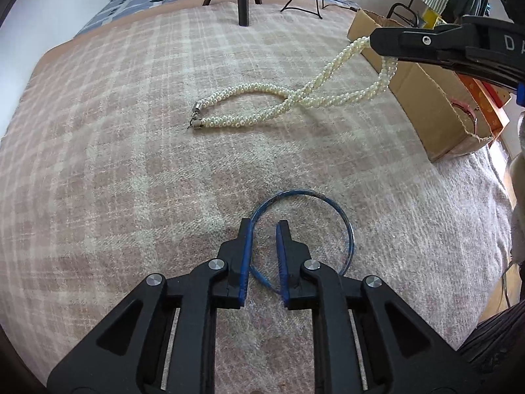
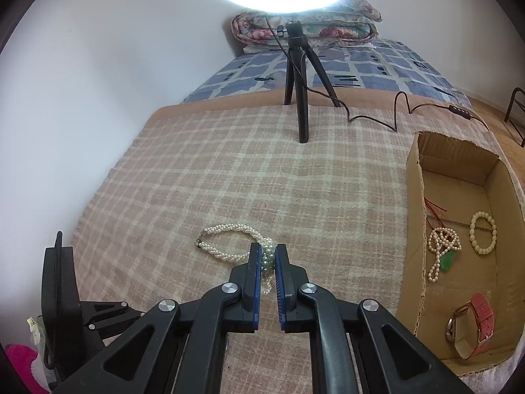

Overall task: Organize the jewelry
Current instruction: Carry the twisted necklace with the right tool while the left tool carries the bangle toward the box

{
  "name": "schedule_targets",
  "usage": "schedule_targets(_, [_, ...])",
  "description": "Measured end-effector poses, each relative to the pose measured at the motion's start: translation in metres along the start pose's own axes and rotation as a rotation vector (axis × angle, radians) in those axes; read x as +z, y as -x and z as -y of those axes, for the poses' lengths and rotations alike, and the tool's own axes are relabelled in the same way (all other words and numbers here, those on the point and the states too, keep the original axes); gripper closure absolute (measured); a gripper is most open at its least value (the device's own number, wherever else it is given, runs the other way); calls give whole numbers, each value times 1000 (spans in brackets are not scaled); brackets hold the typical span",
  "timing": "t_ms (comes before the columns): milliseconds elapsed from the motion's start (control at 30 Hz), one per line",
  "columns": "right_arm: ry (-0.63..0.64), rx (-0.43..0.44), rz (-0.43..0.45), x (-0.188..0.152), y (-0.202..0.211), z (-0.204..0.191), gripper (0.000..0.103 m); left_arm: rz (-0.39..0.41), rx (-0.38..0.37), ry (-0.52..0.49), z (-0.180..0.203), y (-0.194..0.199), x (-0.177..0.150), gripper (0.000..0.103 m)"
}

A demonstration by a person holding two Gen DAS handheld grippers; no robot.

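A thin blue bangle lies flat on the plaid blanket. My left gripper points down over its near left side, open a little, with a stretch of the rim between the pads and neither pad pressing on it. A twisted pearl necklace trails across the blanket. One end is lifted by my right gripper, which is shut on it. In the right wrist view the pearls bunch between the right gripper's blue pads.
An open cardboard box stands at the right, holding a pearl bracelet, a bead string with a green pendant and a red-strapped watch. A ring-light tripod and its cable stand at the blanket's far edge.
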State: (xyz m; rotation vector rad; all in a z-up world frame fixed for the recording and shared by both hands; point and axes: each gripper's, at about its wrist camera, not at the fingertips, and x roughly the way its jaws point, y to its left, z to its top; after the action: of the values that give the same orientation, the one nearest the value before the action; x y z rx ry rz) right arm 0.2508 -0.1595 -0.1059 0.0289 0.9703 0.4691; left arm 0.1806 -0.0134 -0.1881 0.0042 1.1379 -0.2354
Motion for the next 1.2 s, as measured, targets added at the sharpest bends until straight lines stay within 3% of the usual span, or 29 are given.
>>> schedule_targets(233, [1,6,-8,0,-2,3,97,-8,-29,45,-10,-10,10,87])
schedule_targets(500, [0,12,-9,-1,-1,2,97,18,1,-26,-1,-9,6,87])
schedule_targets(633, [6,11,-7,-1,-1,-1,97,36,10,-63,7,-8,4,101])
schedule_targets(733, [8,7,0,-1,1,-1,97,51,13,-58,8,-4,3,101])
schedule_targets(1200, [-1,28,60,3,24,0,97,185,-55,-21,8,65,1,102])
